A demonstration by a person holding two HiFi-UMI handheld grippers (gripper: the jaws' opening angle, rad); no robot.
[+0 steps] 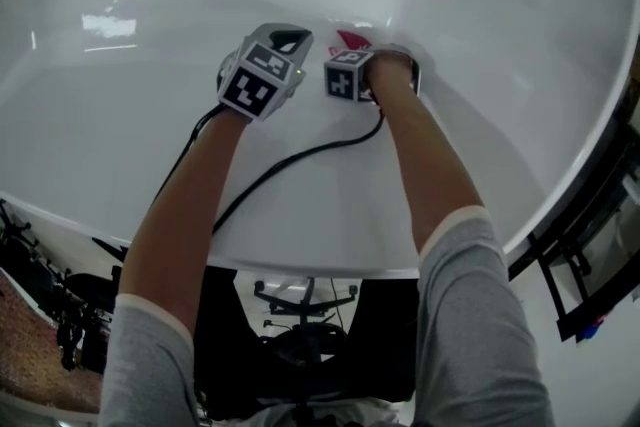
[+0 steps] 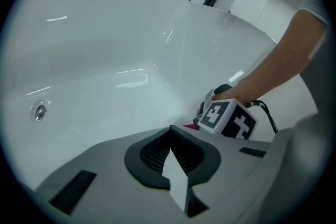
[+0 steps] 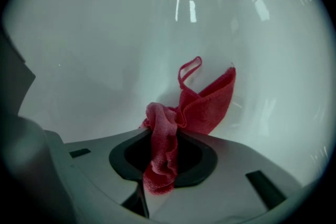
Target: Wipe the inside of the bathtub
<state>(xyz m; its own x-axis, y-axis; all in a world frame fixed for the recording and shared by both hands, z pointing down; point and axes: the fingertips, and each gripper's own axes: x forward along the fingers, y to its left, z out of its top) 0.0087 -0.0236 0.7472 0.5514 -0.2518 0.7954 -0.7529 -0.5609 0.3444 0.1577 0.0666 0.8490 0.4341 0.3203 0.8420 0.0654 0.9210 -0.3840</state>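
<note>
I have my right claw (image 3: 164, 139) pinching the red cloth (image 3: 206, 105) inside the bathtub (image 3: 105, 34) | left claw (image 2: 170, 134) pressed together, empty

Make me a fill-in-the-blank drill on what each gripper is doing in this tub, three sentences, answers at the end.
1. The right gripper is shut on a ____ cloth.
2. The left gripper has its jaws together and holds ____.
3. Both grippers are down inside the bathtub, whose surface is ____ in colour.

Missing words: red; nothing; white
</note>
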